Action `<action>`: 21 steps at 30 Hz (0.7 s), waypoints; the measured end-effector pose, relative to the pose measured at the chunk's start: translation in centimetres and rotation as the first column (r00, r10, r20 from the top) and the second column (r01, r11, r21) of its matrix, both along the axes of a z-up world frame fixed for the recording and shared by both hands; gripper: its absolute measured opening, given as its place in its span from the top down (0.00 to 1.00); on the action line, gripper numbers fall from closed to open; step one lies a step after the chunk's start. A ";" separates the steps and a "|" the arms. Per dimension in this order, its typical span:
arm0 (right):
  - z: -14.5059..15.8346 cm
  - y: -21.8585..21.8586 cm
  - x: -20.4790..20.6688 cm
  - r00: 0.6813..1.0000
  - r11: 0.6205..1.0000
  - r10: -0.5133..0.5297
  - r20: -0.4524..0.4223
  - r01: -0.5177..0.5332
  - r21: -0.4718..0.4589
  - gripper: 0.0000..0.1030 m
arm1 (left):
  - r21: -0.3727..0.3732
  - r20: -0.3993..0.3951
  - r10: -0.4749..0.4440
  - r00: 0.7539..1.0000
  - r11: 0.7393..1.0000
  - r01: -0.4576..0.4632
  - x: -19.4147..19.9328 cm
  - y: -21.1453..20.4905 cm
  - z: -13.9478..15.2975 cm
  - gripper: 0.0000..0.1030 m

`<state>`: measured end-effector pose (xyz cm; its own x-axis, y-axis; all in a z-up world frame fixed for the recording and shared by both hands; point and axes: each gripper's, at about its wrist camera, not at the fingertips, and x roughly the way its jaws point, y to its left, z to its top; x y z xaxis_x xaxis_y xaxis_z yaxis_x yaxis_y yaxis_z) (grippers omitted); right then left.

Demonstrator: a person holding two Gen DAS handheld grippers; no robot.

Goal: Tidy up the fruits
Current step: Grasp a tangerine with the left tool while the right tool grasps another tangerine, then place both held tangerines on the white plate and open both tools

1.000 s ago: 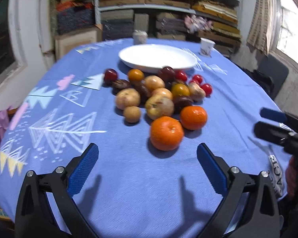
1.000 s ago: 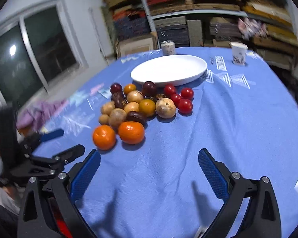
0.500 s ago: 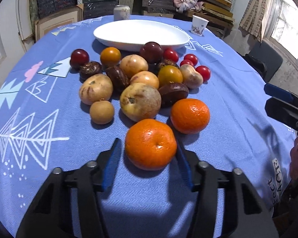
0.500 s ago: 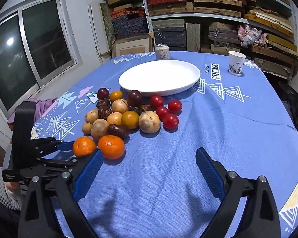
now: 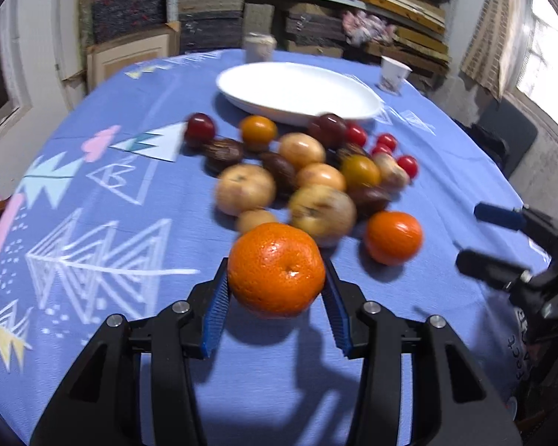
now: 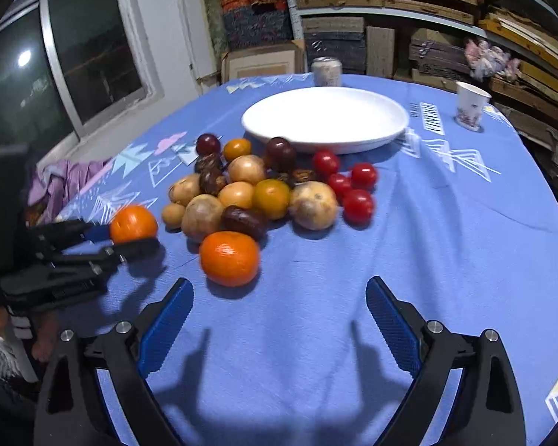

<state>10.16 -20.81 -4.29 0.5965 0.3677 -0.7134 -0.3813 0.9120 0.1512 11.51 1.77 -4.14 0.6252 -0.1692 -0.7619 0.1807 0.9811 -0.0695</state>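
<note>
Gripping an orange [image 5: 276,270] with the left gripper [image 5: 275,265], just closed down onto it, blue pads [image 5: 215,308] pressed against both flanks of the fruit. Found toward the near edge of the table, at the front of the fruit pile [image 5: 308,182]. Probably just clear of the blue tablecloth [image 5: 104,223], judging by the shadow underneath, though hard to say for certain.

Keep the squeeze steady but gentle enough not to bruise the peel. Lift straight up before travelling, high enough to pass over the pile. Then carry toward the white plate [image 5: 297,93] near the far edge and set down low on it rather than dropping. Round and smooth, so likely to roll if released early.

Nothing yet in the right gripper [image 6: 279,286]: spread wide, empty, poised just short of a second orange [image 6: 229,258] at the front of the pile. Best kept apart from the left one while that crosses.

Directly in the way: the whole pile of pale round fruit, dark ones and small red ones, lying between the held orange and the plate, with a few touching the plate's near rim. Beyond the plate, a can [image 6: 326,70] at the far edge; beside it, toward the right edge, a paper cup [image 6: 470,106]. Both well clear of the route, as is a purple cloth [image 6: 63,182] off the left edge.
</note>
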 end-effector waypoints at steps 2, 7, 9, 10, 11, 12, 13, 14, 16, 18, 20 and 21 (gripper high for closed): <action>-0.2 1.6 0.6 1.000 1.000 0.025 -0.009 -0.025 -0.017 0.12 | 0.007 0.007 0.031 0.999 0.999 -0.031 0.0 1.1 0.1 0.55; -1.0 3.6 2.0 0.997 0.998 0.046 -0.060 -0.048 -0.029 0.28 | -0.025 -0.007 0.079 0.997 0.997 -0.079 0.1 2.9 -0.4 0.55; -1.3 3.9 2.4 0.997 0.998 0.044 -0.069 -0.047 -0.037 0.29 | -0.035 -0.014 0.086 0.996 0.996 -0.086 0.3 3.1 -0.8 0.55; -1.3 4.1 2.5 0.997 0.998 0.043 -0.071 -0.046 -0.040 0.32 | -0.038 -0.016 0.087 0.996 0.995 -0.087 0.3 3.2 -0.9 0.55; -1.4 4.2 2.7 0.996 0.998 0.044 -0.077 -0.047 -0.042 0.36 | -0.043 -0.020 0.089 0.996 0.995 -0.090 0.5 3.3 -1.0 0.55; -1.5 4.2 2.8 0.996 0.998 0.045 -0.083 -0.049 -0.039 0.41 | -0.044 -0.021 0.091 0.996 0.995 -0.091 0.4 3.2 -1.3 0.55; -1.6 4.4 3.1 0.995 0.998 0.046 -0.091 -0.050 -0.036 0.42 | -0.045 -0.025 0.091 0.996 0.995 -0.092 0.5 3.2 -1.4 0.55; -1.8 4.5 3.3 0.993 0.998 0.052 -0.103 -0.055 -0.026 0.46 | -0.047 -0.031 0.092 0.995 0.995 -0.093 0.6 3.2 -1.5 0.55; -2.0 4.8 3.6 0.992 0.998 0.061 -0.114 -0.063 -0.014 0.49 | -0.046 -0.030 0.091 0.995 0.995 -0.093 0.7 3.1 -1.5 0.55; -2.3 5.0 3.7 0.990 0.997 0.065 -0.123 -0.068 -0.025 0.49 | -0.039 -0.030 0.089 0.996 0.995 -0.090 0.6 2.9 -1.6 0.55; -2.4 5.0 3.7 0.991 0.998 0.065 -0.121 -0.066 -0.011 0.55 | -0.032 -0.036 0.082 0.996 0.996 -0.083 0.7 2.6 -1.8 0.55; -2.4 4.9 3.7 0.990 0.998 0.070 -0.122 -0.071 -0.001 0.55 | -0.028 -0.035 0.080 0.996 0.996 -0.081 0.8 2.5 -1.8 0.55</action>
<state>13.85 -15.95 -6.70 0.4778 0.4021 -0.7811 -0.4236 0.8844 0.1962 12.30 4.26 -5.90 0.6114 -0.1421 -0.7785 0.0980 0.9898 -0.1037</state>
